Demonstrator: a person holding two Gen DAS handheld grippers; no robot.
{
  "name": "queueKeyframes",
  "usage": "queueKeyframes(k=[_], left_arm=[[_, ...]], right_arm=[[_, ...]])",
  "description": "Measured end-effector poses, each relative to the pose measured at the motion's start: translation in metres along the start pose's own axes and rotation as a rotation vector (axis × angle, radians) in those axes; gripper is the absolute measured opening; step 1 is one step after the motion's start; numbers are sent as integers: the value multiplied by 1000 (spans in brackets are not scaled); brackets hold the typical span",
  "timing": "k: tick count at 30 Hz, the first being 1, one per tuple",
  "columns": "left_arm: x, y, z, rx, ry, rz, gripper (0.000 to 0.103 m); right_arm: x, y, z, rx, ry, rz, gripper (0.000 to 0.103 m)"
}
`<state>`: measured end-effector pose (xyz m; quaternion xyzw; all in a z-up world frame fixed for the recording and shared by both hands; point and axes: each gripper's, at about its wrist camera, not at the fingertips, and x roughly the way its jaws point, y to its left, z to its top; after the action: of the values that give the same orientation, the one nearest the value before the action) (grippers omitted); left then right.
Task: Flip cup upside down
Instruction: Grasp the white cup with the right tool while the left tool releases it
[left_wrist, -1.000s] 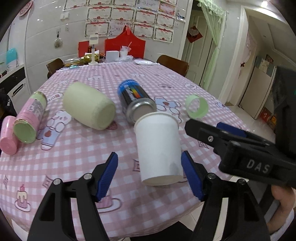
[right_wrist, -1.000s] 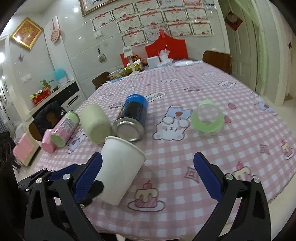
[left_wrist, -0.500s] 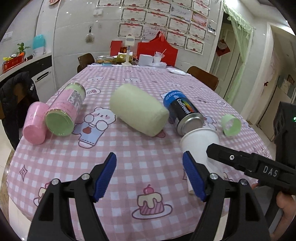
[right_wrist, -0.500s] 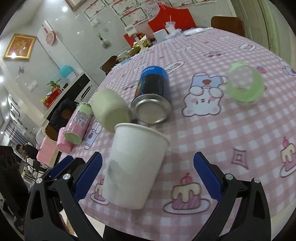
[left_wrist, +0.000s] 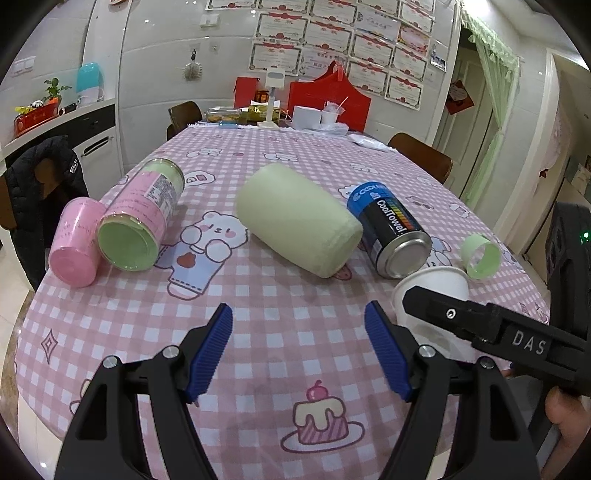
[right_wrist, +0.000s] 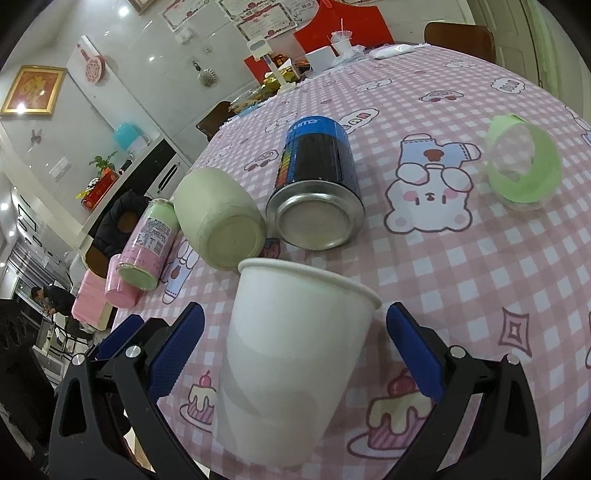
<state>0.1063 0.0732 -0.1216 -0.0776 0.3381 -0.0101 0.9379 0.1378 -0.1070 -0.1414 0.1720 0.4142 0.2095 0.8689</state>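
White paper cup (right_wrist: 291, 354) sits between the blue pads of the right gripper (right_wrist: 295, 350), rim up and away from the camera, body tilted a bit left; both pads stand clear of the cup wall, so the right jaws are spread and grasping nothing. Cannot tell from the right wrist view whether the cup base touches the tablecloth. Left wrist view shows the same cup (left_wrist: 432, 284) at the near right edge of the table (left_wrist: 280, 314), partly hidden behind the right gripper's black finger. Left gripper (left_wrist: 299, 350) hangs over bare pink checked cloth, jaws wide apart, nothing between them, well left of the cup. Other items lie on their sides further in: blue-and-black CoolTowel can (left_wrist: 388, 229) with its metal base toward the cup, pale green cylinder (left_wrist: 299, 221) just left of the can, pink-labelled jar (left_wrist: 140, 218) with a green end, and a pink cup (left_wrist: 75, 240) touching that jar at the far left. 1 small green ring-shaped cup (right_wrist: 521, 166) lies to the right of the can, apart from everything else. Person's fingers (left_wrist: 565, 413) show at the lower right of the left wrist view.
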Motion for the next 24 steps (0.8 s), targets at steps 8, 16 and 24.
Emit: queueKeyframes(k=[8,16,24], left_arm=[[2,-2,-1,5,5,17,73],[3,-2,-1,1,7,18,73],[4,-3,0,-12,8,3,73]], right_arm=[[0,5,2,-47,-11,-21,79],[1,7,2,-75,-8,-14,72],[-18,13,4,-158,-86,-67,72]])
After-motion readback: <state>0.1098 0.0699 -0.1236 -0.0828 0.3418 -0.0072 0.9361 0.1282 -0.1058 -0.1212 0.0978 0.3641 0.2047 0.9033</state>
